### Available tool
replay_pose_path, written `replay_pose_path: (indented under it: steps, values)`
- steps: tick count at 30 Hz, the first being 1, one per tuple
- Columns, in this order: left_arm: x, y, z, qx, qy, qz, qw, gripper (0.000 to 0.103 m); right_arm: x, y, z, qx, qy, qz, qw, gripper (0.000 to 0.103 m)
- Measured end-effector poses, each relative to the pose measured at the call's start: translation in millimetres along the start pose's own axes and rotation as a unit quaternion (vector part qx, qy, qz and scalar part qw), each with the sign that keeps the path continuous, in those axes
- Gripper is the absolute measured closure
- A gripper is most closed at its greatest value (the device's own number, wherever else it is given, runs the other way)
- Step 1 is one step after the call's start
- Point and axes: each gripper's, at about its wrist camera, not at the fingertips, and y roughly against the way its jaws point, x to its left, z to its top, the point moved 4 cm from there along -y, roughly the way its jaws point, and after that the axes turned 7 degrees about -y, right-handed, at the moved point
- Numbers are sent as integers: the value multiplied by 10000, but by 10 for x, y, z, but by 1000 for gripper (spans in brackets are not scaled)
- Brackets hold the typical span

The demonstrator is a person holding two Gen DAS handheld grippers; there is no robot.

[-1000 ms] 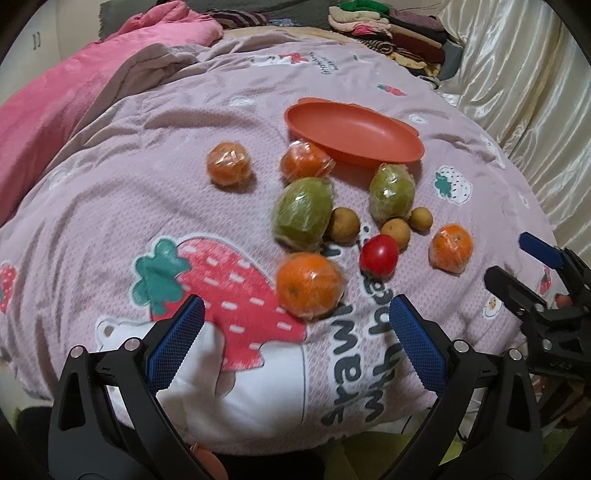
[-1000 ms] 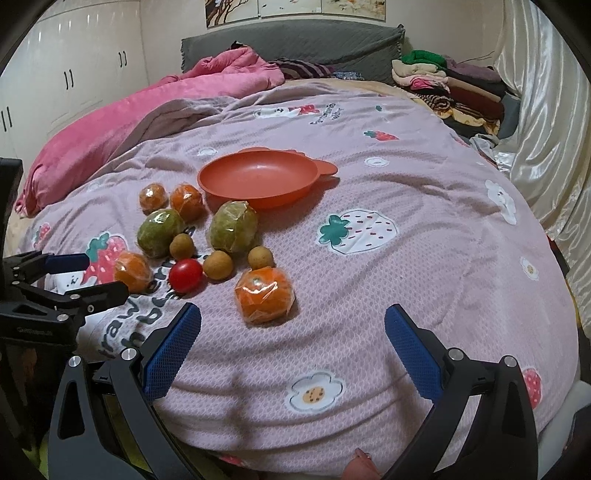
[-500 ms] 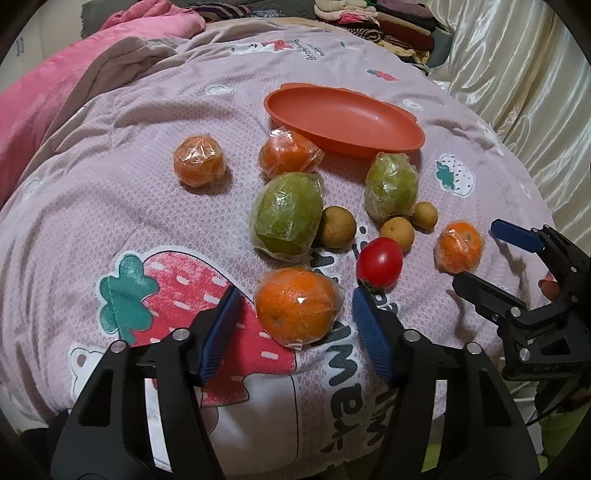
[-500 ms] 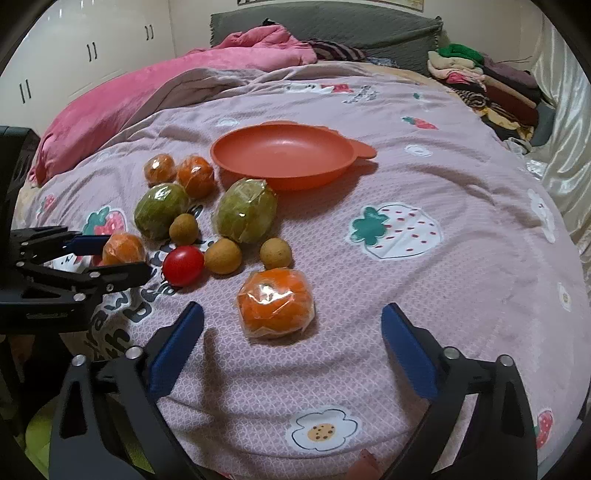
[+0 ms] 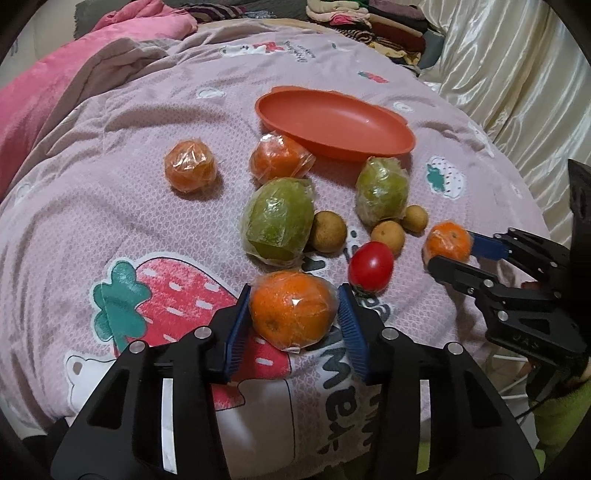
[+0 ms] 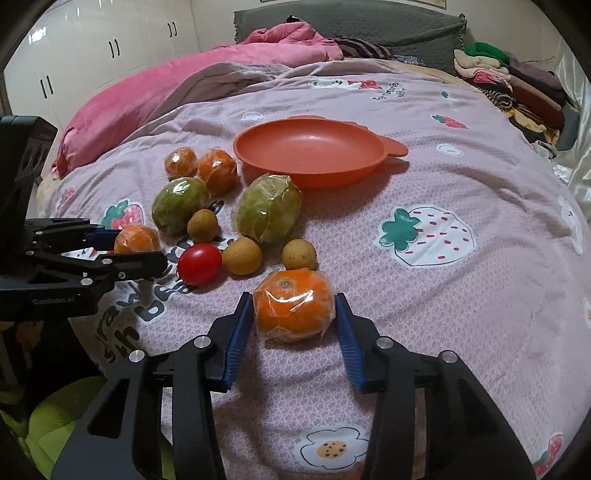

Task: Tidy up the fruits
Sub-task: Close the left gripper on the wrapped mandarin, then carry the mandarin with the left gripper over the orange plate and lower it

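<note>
I see a bed (image 6: 461, 177) w/ pink quilt (image 6: 155, 92), grey headboard (image 6: 369, 22), white wardrobes (image 6: 92, 44), folded clothes (image 6: 517, 81), satin curtain (image 5: 517, 74).

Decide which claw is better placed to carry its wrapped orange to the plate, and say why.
Right, probably. Both claws are closing. The right claw grips an orange with open quilt running to the plate; the left claw has its orange behind a big green fruit and another orange.

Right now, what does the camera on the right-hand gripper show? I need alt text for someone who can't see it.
The right gripper is closing its blue pads around a plastic-wrapped orange on a pink quilt. Beyond lie a red tomato, small brown fruits, two wrapped green fruits, more oranges and an empty orange dish. At left, the left gripper closes on another wrapped orange.
</note>
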Motion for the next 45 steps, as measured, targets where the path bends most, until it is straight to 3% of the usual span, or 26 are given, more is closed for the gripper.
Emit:
replay_pose_path:
  steps: [11,23,37,45]
  values:
    - [76,246,207,-271,51,-35,9996,66,-111,287,219,-408,-221,301,9985,61]
    - [220,156,751,-322,61,-59,9994,66,-202,307,707,-704,-50,364,9968,61]
    - [156,-231,1442,-274,-187,-202,9992,66,-300,17,1000,-535,208,373,9977,61]
    - [212,-484,1638,15,-240,-273,9993,66,-271,-128,1054,-356,398,415,9977,61]
